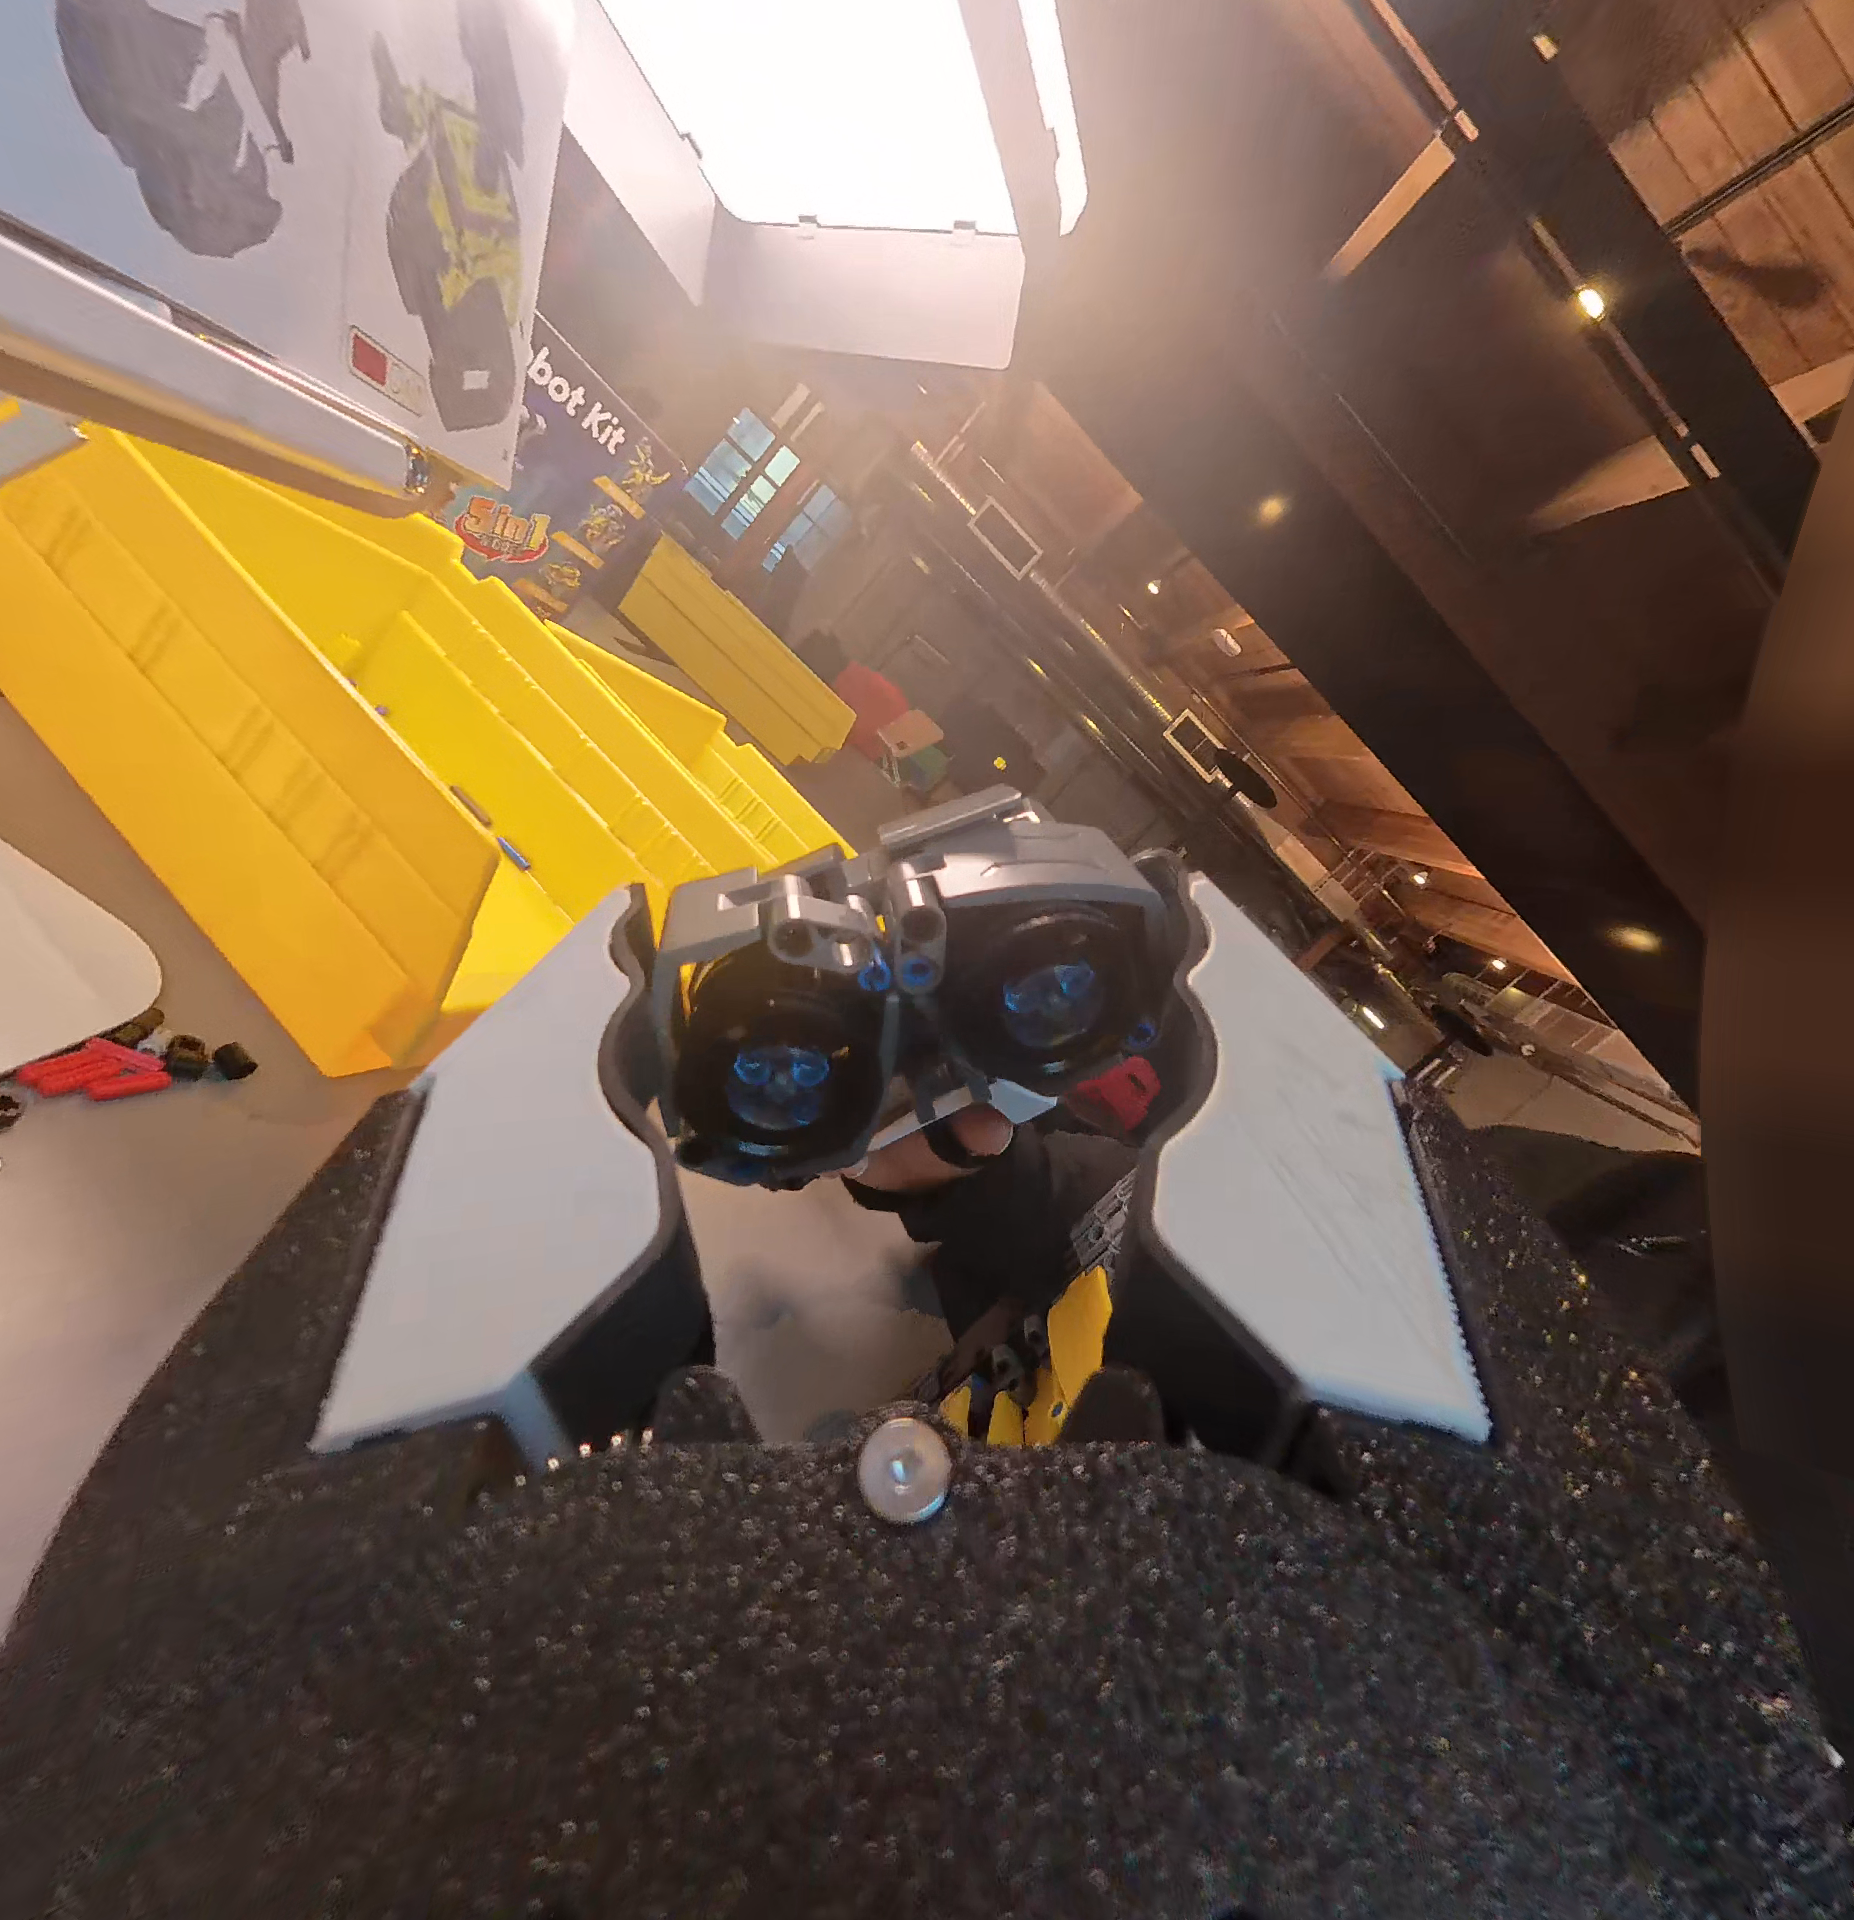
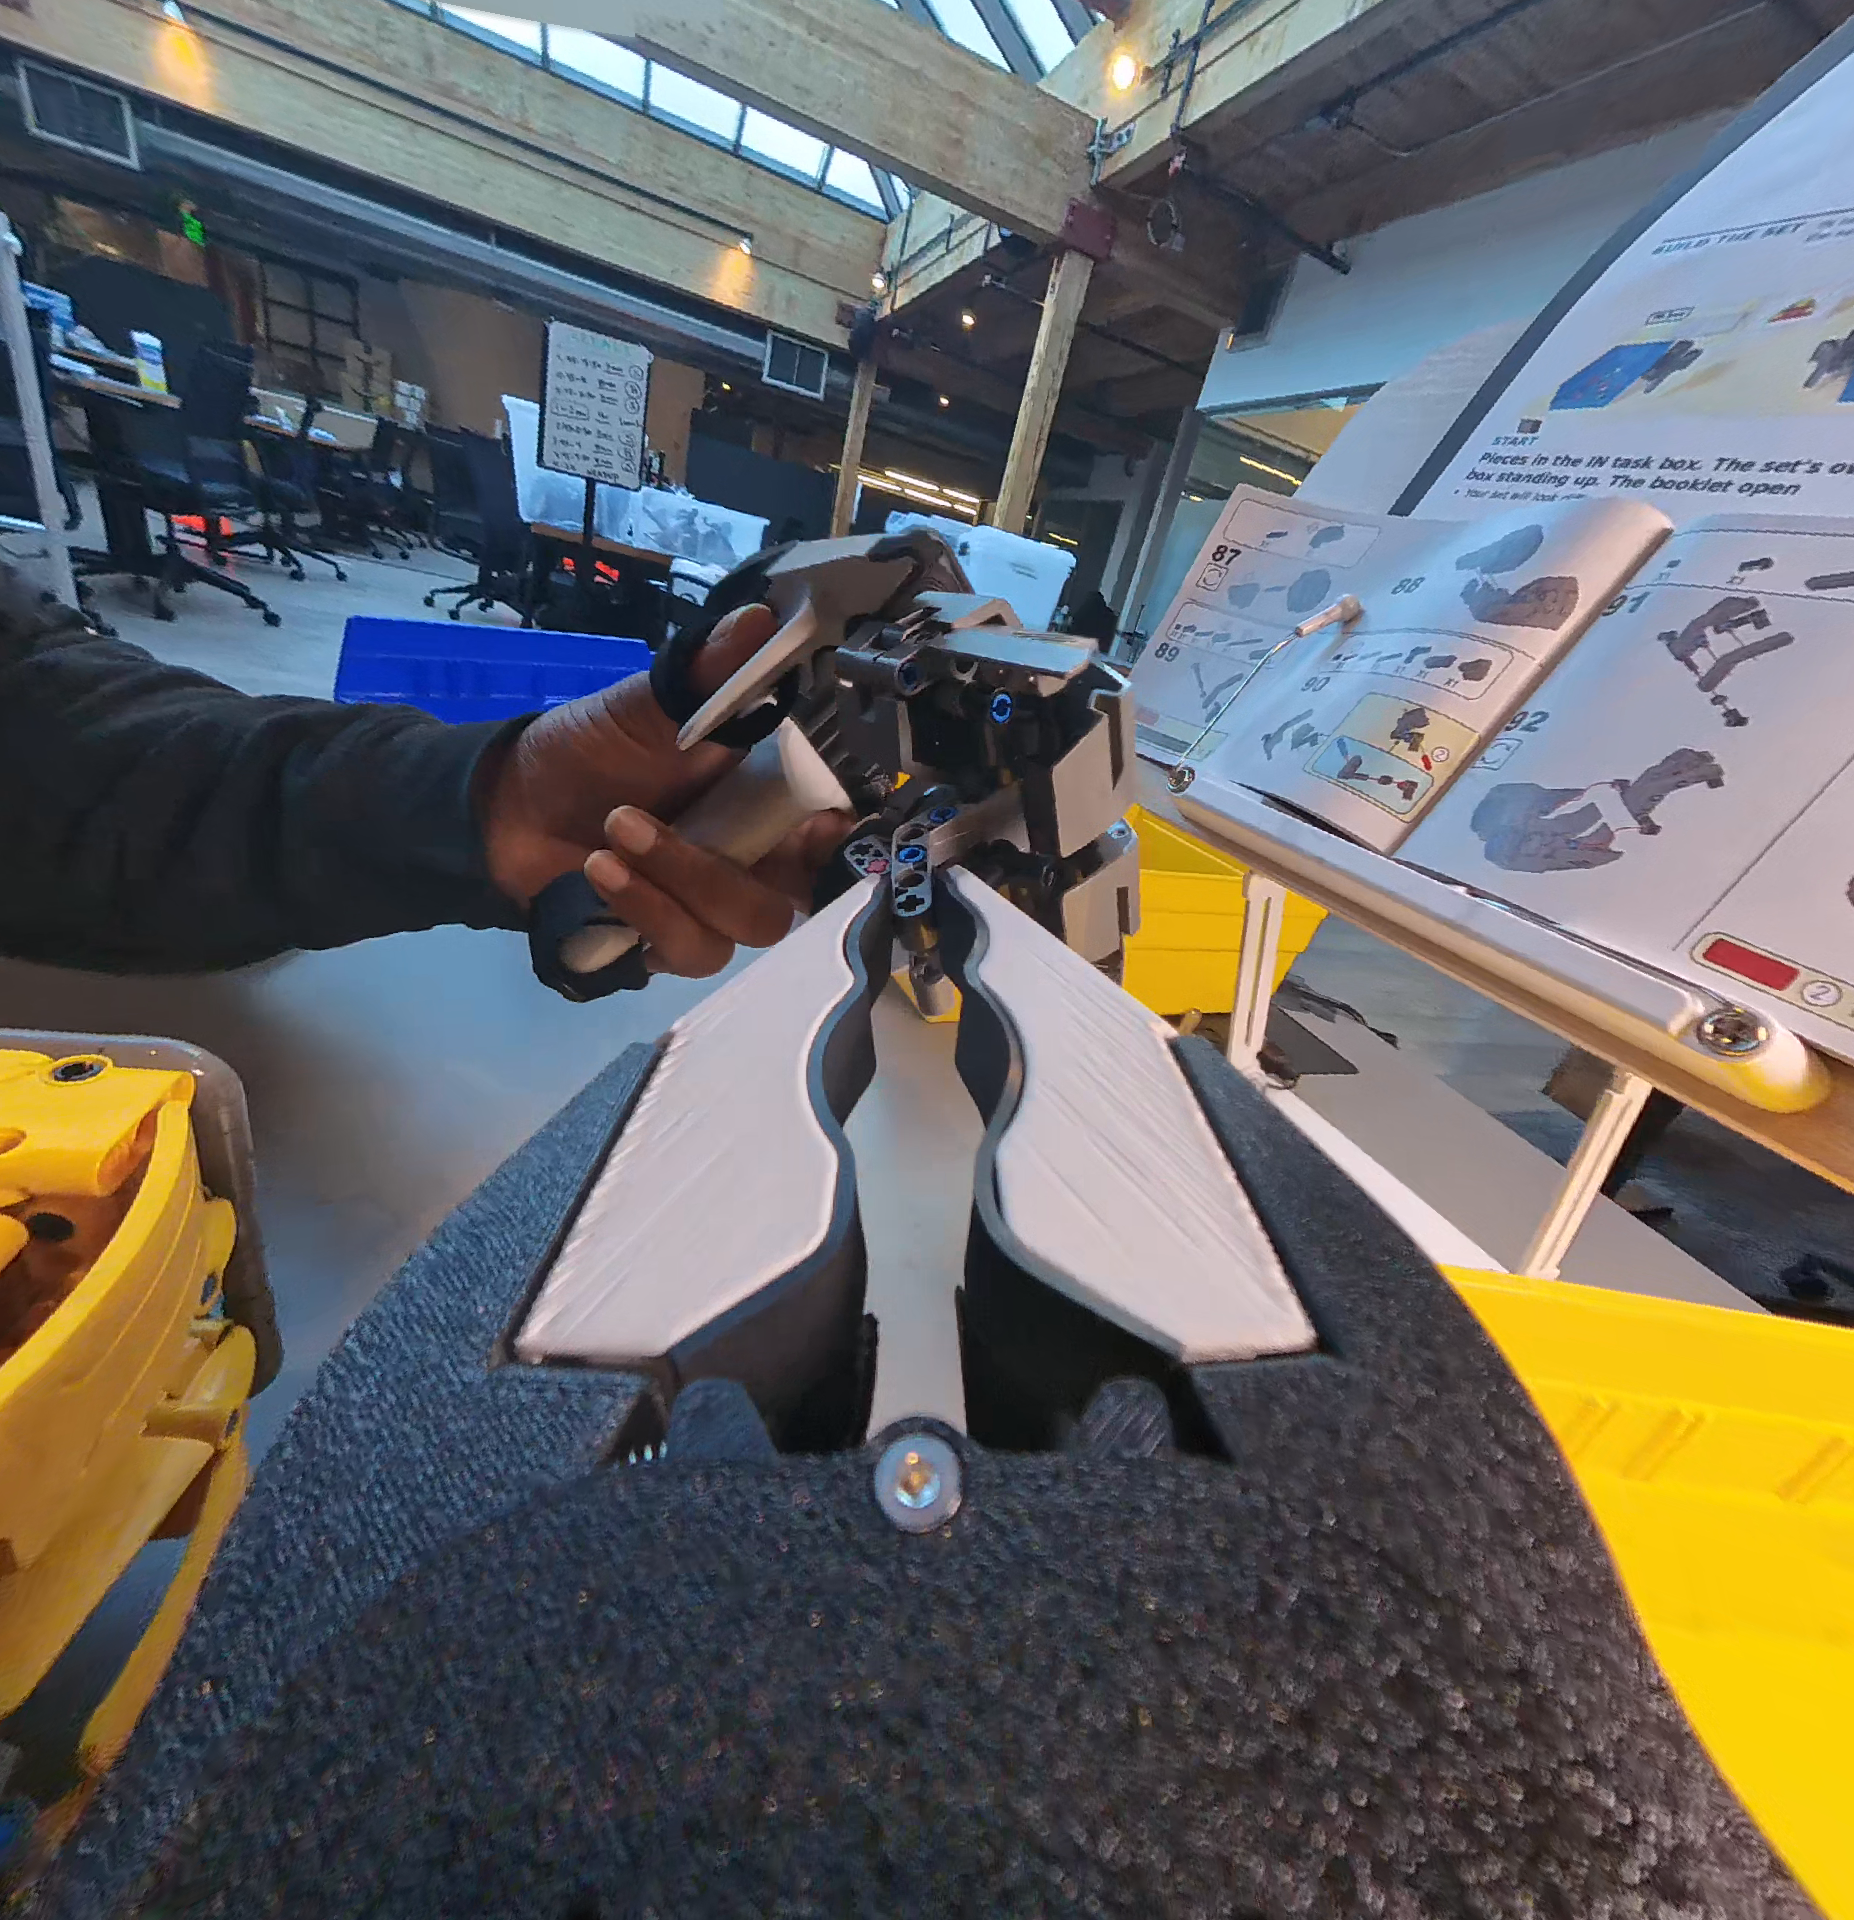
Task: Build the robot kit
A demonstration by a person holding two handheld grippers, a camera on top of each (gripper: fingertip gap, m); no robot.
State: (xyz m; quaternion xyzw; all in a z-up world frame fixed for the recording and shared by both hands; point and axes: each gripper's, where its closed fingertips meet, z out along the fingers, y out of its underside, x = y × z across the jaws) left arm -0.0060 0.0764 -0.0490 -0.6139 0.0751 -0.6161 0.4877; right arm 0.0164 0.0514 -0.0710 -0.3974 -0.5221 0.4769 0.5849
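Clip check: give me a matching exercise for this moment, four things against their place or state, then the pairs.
1. left gripper
2. right gripper
3. booklet
4. red pins

A. lying loose on the table
B. shut on a small grey beam
C. open on a stand
D. shut on the grey model

Pairs: 1-D, 2-B, 3-C, 4-A
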